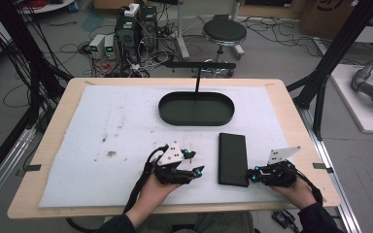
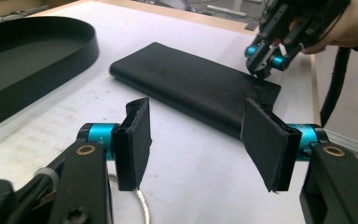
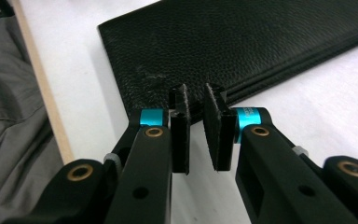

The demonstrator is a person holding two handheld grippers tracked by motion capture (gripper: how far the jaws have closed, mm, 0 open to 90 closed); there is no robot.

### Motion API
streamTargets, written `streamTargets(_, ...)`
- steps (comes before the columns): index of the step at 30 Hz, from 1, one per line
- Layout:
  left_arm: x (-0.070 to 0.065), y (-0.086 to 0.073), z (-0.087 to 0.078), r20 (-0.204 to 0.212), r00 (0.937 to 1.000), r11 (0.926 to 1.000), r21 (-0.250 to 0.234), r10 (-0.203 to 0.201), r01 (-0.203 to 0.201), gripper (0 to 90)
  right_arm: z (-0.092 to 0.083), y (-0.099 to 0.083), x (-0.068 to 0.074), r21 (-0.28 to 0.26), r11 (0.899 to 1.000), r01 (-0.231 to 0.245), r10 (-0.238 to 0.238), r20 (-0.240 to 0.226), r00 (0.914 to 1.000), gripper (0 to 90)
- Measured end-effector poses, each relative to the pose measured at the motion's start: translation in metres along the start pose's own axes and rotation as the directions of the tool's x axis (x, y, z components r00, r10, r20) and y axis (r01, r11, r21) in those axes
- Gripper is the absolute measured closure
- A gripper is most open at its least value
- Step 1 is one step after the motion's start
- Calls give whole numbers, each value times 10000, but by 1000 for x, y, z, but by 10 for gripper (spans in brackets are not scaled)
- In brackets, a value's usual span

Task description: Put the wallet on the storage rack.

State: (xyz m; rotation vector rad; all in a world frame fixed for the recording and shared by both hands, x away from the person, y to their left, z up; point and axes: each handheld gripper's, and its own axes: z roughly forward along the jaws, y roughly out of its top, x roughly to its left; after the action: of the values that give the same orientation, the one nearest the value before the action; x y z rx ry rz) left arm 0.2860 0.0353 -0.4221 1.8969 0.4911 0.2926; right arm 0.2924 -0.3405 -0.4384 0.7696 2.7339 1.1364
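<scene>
I see my left claw (image 2: 196, 140) wide open and empty, while my right claw (image 3: 196, 128) is nearly closed, empty, at the black leather wallet's (image 3: 242, 46) near corner.

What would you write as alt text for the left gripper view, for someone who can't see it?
The left tongs, jaws wide apart with nothing between them, point across a white mat at a flat black leather wallet. The right tongs, held in a hand, sit at the wallet's far corner, and a black oval tray lies to the upper left.
</scene>
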Motion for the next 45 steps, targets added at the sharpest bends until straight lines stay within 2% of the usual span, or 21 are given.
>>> streamTargets(6, 6, -2, -4, -177, 9995, 9997, -33, -243, 243, 420, 12, 9, 9, 8, 9998, 207, -207, -236, 9995, 817)
streamTargets(16, 7, -3, -1, -202, 9993, 9995, 43, -305, 306, 414, 30, 24, 19, -70, 9985, 538, -539, -273, 9982, 819)
streamTargets(18, 9, -4, 0, -247, 9989, 9991, 78, -403, 405, 413, 36, 29, 21, -88, 9973, 724, -726, -200, 9972, 818)
streamTargets(22, 11, -5, 0, -248, 9981, 9984, 107, -556, 559, 409, 36, 32, 20, -244, 9972, 709, -719, -447, 9964, 768)
streamTargets(23, 12, -5, 0, -264, 9980, 9982, 137, -578, 582, 408, 30, 34, 15, -639, 9961, 614, -633, -282, 9976, 760)
streamTargets(25, 14, -6, 0, -304, 9971, 9974, 144, -704, 709, 406, 22, 36, 6, -1006, 9933, 561, -548, 157, 9984, 719)
streamTargets(27, 16, -7, 1, -310, 9955, 9958, 194, -893, 900, 396, 17, 41, -7, -1139, 9928, 372, -287, 758, 9967, 662)
streamTargets(28, 16, -7, 1, -310, 9955, 9958, 194, -893, 900, 394, 17, 41, -7, -1139, 9928, 372, -287, 758, 9967, 662)
streamTargets(29, 17, -8, 2, -329, 9948, 9950, 240, -965, 973, 393, 15, 47, -21, -1242, 9922, 111, 41, 1219, 9925, 622)
streamTargets(30, 17, -8, 2, -329, 9948, 9950, 240, -965, 973, 392, 15, 47, -21, -1242, 9922, 111, 41, 1219, 9925, 622)
streamTargets(31, 18, -9, 3, -318, 9942, 9942, 285, -1027, 1036, 390, 15, 53, -36, -1361, 9901, -337, 556, 1604, 9855, 583)
streamTargets(35, 18, -9, 4, -324, 9940, 9938, 337, -1048, 1058, 385, 25, 66, -63, -1356, 9866, -906, 1136, 1723, 9785, 522)
streamTargets(37, 19, -10, 4, -321, 9931, 9930, 327, -1129, 1139, 376, 31, 71, -75, -1278, 9842, -1228, 1430, 1631, 9762, 501)
streamTargets(42, 20, -11, 2, -310, 9911, 9910, 305, -1296, 1306, 376, 46, 78, -96, -855, 9780, -1901, 1994, 1187, 9727, 461)
streamTargets(44, 20, -11, 1, -308, 9907, 9907, 292, -1323, 1332, 374, 53, 77, -103, -521, 9729, -2253, 2295, 990, 9683, 438)
streamTargets(45, 20, -12, 0, -286, 9905, 9903, 320, -1342, 1350, 374, 56, 76, -106, -417, 9673, -2504, 2529, 739, 9647, 443)
